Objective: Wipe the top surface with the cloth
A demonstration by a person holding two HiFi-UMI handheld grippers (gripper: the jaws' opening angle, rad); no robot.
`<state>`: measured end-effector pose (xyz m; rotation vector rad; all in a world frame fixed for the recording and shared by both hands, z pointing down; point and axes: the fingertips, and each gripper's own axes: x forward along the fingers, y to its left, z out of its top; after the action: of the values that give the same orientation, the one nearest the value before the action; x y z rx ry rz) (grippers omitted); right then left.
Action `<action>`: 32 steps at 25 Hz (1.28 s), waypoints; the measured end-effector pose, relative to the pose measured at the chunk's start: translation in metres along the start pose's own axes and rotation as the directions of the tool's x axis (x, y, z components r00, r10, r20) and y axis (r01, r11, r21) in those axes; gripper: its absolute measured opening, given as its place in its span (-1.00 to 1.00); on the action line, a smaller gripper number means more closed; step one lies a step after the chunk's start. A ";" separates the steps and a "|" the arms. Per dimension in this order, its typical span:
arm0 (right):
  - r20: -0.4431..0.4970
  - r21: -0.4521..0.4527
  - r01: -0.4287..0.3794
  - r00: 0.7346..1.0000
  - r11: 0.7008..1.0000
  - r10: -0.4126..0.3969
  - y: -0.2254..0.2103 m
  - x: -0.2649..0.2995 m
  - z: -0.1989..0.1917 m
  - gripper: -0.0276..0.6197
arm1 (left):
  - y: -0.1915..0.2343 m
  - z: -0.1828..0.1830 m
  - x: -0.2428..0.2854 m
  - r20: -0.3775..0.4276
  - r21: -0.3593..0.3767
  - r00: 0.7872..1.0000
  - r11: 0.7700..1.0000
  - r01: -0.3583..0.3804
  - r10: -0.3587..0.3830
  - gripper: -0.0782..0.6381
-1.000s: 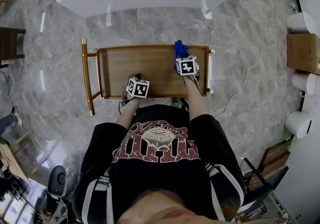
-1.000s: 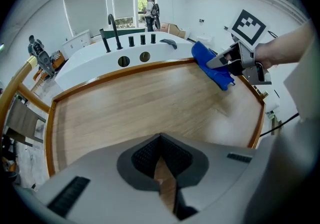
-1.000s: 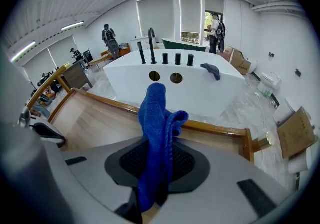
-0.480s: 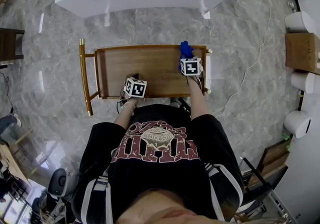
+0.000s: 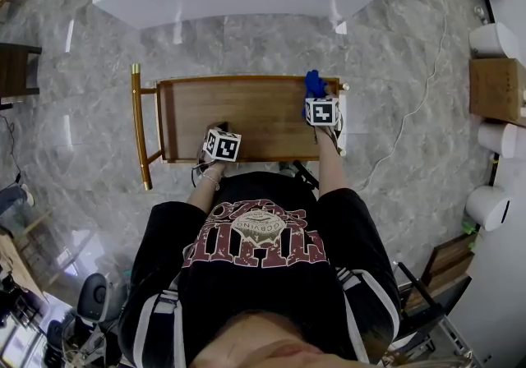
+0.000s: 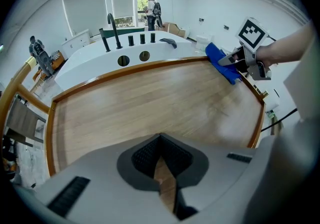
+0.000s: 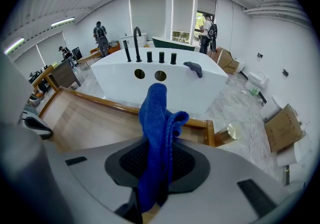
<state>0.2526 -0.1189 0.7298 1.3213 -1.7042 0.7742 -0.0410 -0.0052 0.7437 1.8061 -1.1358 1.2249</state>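
Wooden cart top [image 5: 246,112] is lying under us. We are pinching the blue cloth [image 5: 313,81] in the right gripper [image 5: 316,95] at the far-right corner, with bare wood stretching leftward. We are resting the left gripper [image 5: 223,128], jaws pressed together and empty, at the near edge.

The only lettering I can find is the red-and-white print on my black T-shirt [image 5: 261,235] (upside down to the head camera), and its words are too warped to read; the left marker cube [image 5: 222,145] and the right marker cube [image 5: 322,111] carry only black-and-white square patterns
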 end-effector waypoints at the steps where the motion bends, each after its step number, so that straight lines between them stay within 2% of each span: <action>1: 0.000 0.001 0.005 1.000 1.000 -0.005 -0.003 0.000 -0.001 -0.64 | 0.000 0.000 0.000 -0.001 0.000 1.000 1.000 0.001 -0.001 -0.65; 19: -0.031 -0.011 0.129 0.991 0.992 -0.130 -0.050 -0.013 -0.012 -0.64 | -0.002 -0.004 0.000 0.003 -0.013 1.000 1.000 0.012 -0.012 -0.65; 22: -0.033 -0.035 0.144 0.989 0.989 -0.145 -0.052 -0.014 -0.012 -0.64 | -0.001 -0.005 0.000 0.003 -0.003 1.000 1.000 0.015 -0.015 -0.64; 29: -0.021 -0.016 0.086 0.996 0.996 -0.086 -0.054 -0.017 -0.012 -0.64 | 0.001 -0.008 0.005 -0.013 -0.003 0.999 0.999 0.031 -0.032 -0.64; 32: 0.000 0.032 0.059 0.998 0.998 -0.059 -0.057 -0.027 -0.012 -0.64 | 0.003 -0.010 0.006 -0.015 -0.001 1.000 1.000 0.026 -0.026 -0.65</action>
<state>0.3135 -0.1113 0.7112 1.3878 -1.6520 0.7703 -0.0465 0.0007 0.7533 1.8030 -1.1014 1.2214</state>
